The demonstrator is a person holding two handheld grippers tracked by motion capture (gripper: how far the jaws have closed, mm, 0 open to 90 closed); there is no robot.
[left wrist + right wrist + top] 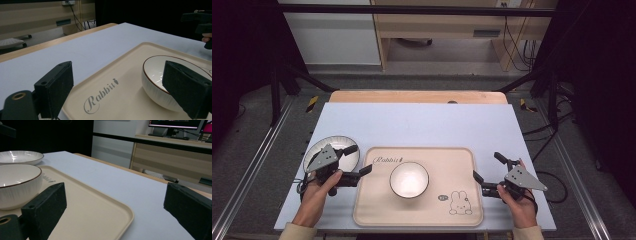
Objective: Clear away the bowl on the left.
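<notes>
Left gripper (358, 160) and right gripper (489, 166): jaws wide apart, holding nothing. Between them, glossy ribbed white bowl (409, 180) on matte beige tray (377, 210).

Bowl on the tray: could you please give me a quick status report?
Left gripper open, right gripper open, both empty, flanking the tray. Bowl upright at tray centre, untouched. Plate under left gripper; nothing blocking.

plate (332, 150): partly hidden under left gripper (358, 160) | tray (362, 210) small badge text: too small to read
</notes>
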